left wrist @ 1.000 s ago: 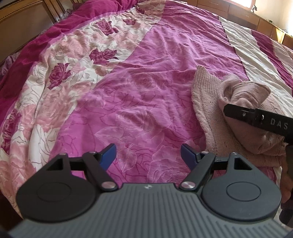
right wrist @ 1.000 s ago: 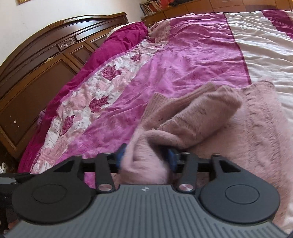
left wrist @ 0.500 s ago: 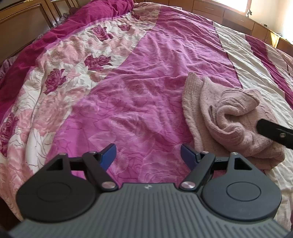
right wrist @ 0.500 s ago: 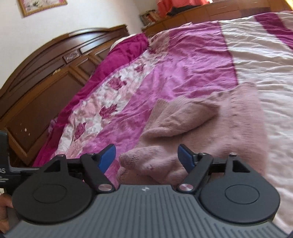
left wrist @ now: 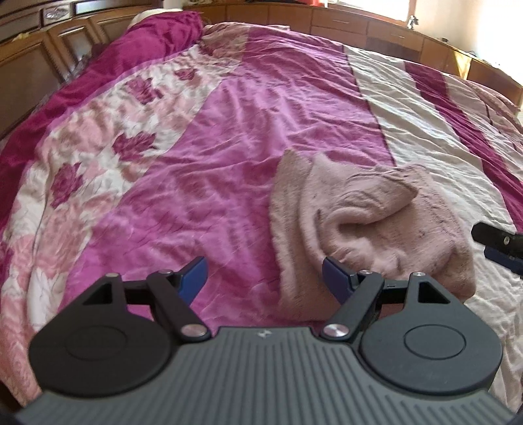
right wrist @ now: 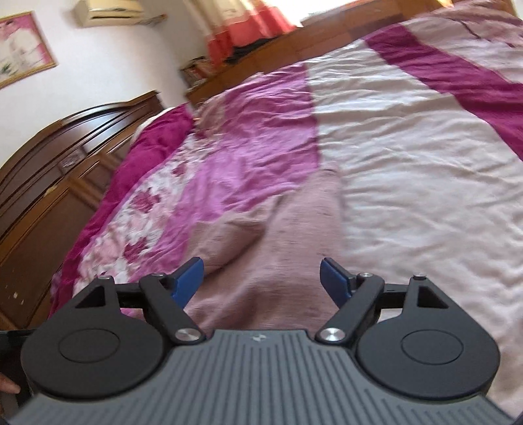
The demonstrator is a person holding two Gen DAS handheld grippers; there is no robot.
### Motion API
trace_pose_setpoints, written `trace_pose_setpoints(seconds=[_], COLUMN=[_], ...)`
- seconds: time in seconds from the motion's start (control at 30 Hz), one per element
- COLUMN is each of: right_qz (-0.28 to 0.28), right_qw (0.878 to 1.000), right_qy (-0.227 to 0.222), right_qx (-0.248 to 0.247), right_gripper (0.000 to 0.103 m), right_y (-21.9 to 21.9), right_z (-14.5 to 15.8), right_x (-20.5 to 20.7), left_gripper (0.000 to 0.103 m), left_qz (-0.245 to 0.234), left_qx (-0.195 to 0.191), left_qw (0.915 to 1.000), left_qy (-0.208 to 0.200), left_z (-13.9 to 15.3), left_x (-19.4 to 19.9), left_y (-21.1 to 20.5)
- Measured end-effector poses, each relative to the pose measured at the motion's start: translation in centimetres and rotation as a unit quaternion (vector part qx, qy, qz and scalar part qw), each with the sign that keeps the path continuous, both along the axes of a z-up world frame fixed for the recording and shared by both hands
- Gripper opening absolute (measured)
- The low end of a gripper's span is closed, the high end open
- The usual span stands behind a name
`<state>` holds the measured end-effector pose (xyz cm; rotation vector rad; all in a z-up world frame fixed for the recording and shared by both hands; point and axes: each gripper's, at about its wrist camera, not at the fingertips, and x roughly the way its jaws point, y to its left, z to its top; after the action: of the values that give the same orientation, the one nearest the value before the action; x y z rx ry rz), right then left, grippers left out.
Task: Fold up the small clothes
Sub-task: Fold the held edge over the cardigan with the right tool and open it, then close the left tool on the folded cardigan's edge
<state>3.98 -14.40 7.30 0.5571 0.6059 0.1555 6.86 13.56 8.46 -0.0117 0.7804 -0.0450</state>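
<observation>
A dusty pink knitted garment (left wrist: 369, 222) lies on the bed, folded over on itself with a bunched flap on top. It also shows in the right wrist view (right wrist: 281, 248), blurred. My left gripper (left wrist: 264, 278) is open and empty, hovering just left of the garment's near edge. My right gripper (right wrist: 261, 278) is open and empty, above the garment's near part. The tip of the right gripper (left wrist: 497, 242) shows at the right edge of the left wrist view, just beyond the garment.
The bedspread (left wrist: 209, 137) has magenta, floral pink and cream stripes and is wrinkled. A dark wooden headboard (right wrist: 49, 183) stands at the left. Wooden cabinets (left wrist: 376, 29) run along the far side.
My right gripper opened, let go of the pink garment's bunched part and pulled back to the right. The garment settled flatter on the bed. My left gripper stayed open and shifted right.
</observation>
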Motion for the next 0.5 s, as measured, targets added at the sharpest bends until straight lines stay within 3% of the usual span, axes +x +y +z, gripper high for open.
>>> trace_pose_setpoints(seconds=[0.3,0.5], right_qz=[-0.036,-0.04], right_qw=[0.999,0.998], right_qy=[0.023,0.028], right_qx=[0.031,0.042], right_gripper=[0.083,0.083], right_y=[-3.2,-3.7], right_z=[-2.5,-3.3], right_x=[-0.5,-0.3], left_gripper=[0.078,0.078], left_qz=[-0.032,-0.079], left_qx=[0.003,0.03], left_qw=[0.9994,0.9959], left_qy=[-0.016,-0.033], left_z=[0.2,-0.7], left_x=[3.1,4.6], left_y=[-3.0,-5.7])
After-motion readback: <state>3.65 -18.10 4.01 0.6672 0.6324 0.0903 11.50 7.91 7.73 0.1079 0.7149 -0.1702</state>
